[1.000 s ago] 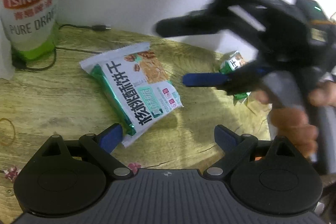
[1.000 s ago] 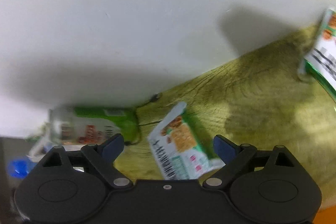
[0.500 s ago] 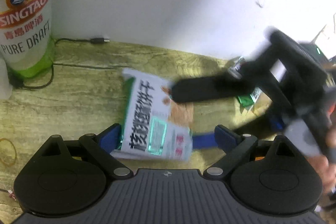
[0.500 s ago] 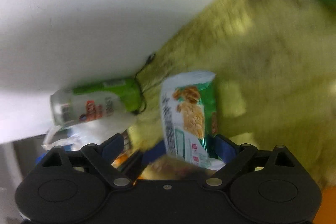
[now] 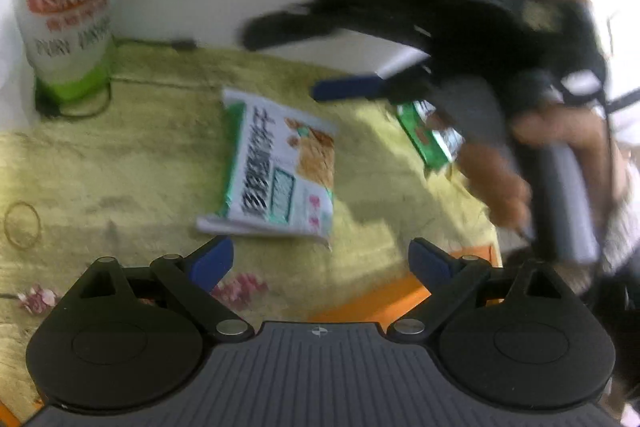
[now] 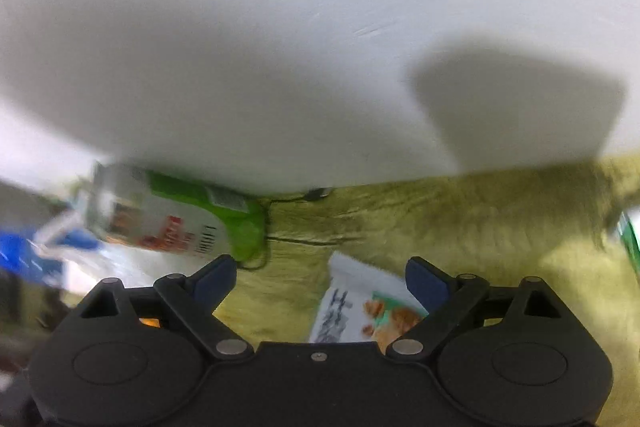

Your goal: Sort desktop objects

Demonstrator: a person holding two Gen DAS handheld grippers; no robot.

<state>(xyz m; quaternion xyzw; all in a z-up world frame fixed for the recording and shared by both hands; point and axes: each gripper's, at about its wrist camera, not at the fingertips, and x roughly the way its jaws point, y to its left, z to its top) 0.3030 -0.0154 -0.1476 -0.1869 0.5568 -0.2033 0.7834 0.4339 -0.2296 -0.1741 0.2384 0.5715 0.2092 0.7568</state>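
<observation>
Left gripper (image 5: 320,263): jaws apart, nothing between the pads, hovering low in the left wrist view just short of the near edge of the cracker pack (image 5: 280,175). Judged posture: lined up for a straight approach to that near edge, with the pack's width inside the jaw span.

Right gripper (image 5: 304,63): jaws apart and empty, blurred, upper right of the left wrist view, held above the table (image 5: 120,167) and clear of both packs. Seen from its own camera (image 6: 318,279): pads wide, wall filling the upper frame, cracker pack (image 6: 360,311) at lower centre partly behind the right finger. Judged posture: kept high so as not to block the left gripper's path.

Pack position: flat on the table, centre of the left wrist view, printed face up, long axis running away from the camera. Not touched by either gripper.

Small green pack (image 5: 430,139): right of centre, partly hidden behind the right gripper and hand (image 5: 520,163); well apart from the cracker pack.

Can (image 5: 68,7): upright, upper left, against the wall, ringed at its base by a black cable (image 5: 80,107).

Count, left wrist view:
- Snack packs: two.
- Cans: one.
- Cables: one.
- Rubber bands (image 5: 22,225): one, far left edge.
- Pink scraps (image 5: 240,287): two small patches near the left gripper; nature unclear.

Sorting status, as judged: no item grasped yet.
</observation>
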